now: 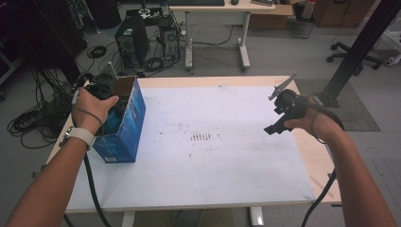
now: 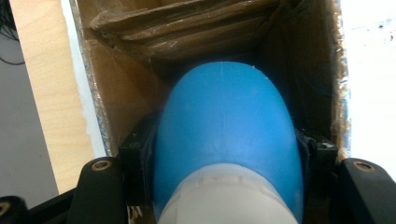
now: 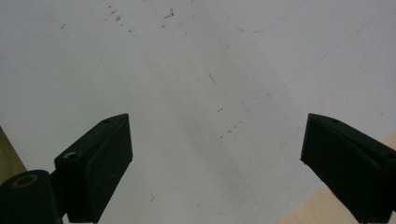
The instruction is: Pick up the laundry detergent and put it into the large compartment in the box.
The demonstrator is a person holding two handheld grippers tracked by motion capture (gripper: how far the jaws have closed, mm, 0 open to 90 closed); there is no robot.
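The left claw [image 2: 224,154] is clenched around a blue bottle [image 2: 224,135] inside the open cardboard box [image 1: 124,124]. The bottle looks smooth, rigid and slippery (likely light), so gripping its broad body suits. The right claw [image 3: 215,163] hangs released, well right of the box.

The blue bottle [image 2: 224,135] looks like smooth, faintly glossy plastic with a paler ridged neck. The box [image 1: 124,124] is brown corrugated cardboard inside, glossy blue print outside. The worktop [image 1: 203,165] carries a matt white sheet, scuffed, edged in pale wood.
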